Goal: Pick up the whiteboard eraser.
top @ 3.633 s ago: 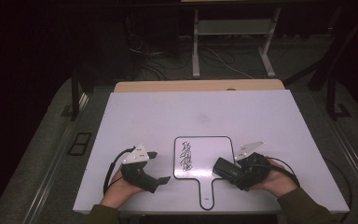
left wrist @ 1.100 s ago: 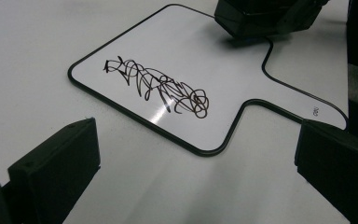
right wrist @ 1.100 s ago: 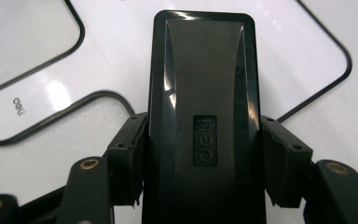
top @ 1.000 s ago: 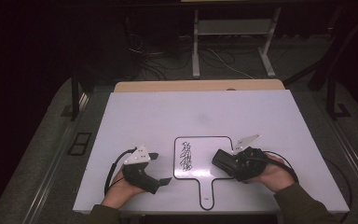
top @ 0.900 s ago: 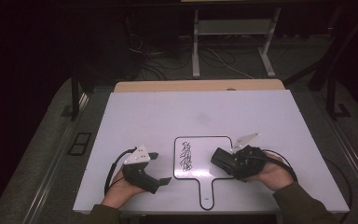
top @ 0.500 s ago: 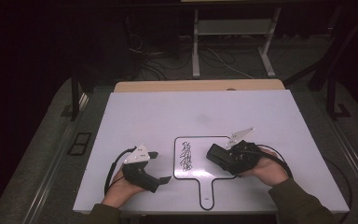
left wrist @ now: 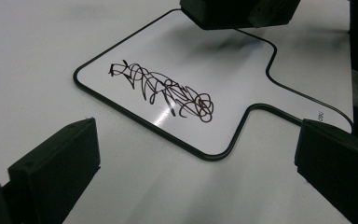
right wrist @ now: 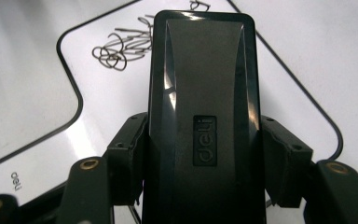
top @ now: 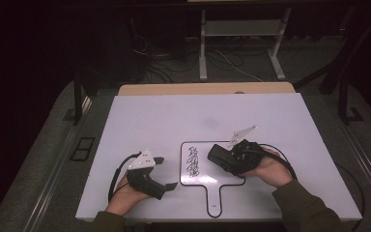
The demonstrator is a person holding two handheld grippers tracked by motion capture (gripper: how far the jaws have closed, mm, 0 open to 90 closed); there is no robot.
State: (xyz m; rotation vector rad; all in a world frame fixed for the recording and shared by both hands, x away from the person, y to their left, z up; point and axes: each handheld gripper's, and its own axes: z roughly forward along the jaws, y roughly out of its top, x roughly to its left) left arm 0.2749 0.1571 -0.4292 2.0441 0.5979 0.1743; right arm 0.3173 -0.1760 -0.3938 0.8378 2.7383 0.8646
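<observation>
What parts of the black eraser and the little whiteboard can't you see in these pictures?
- Eraser: its underside is hidden in the right gripper view by its own black body, and its near end is cut off by the bottom edge.
- Whiteboard: its handle end runs off the right edge in the left gripper view.
- Scribble: too small to read in the high view.

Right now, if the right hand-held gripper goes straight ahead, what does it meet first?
Probably the black scribble on the small whiteboard: the right hand-held gripper holds the black eraser pointed at it. Its height above the board is unclear.
</observation>
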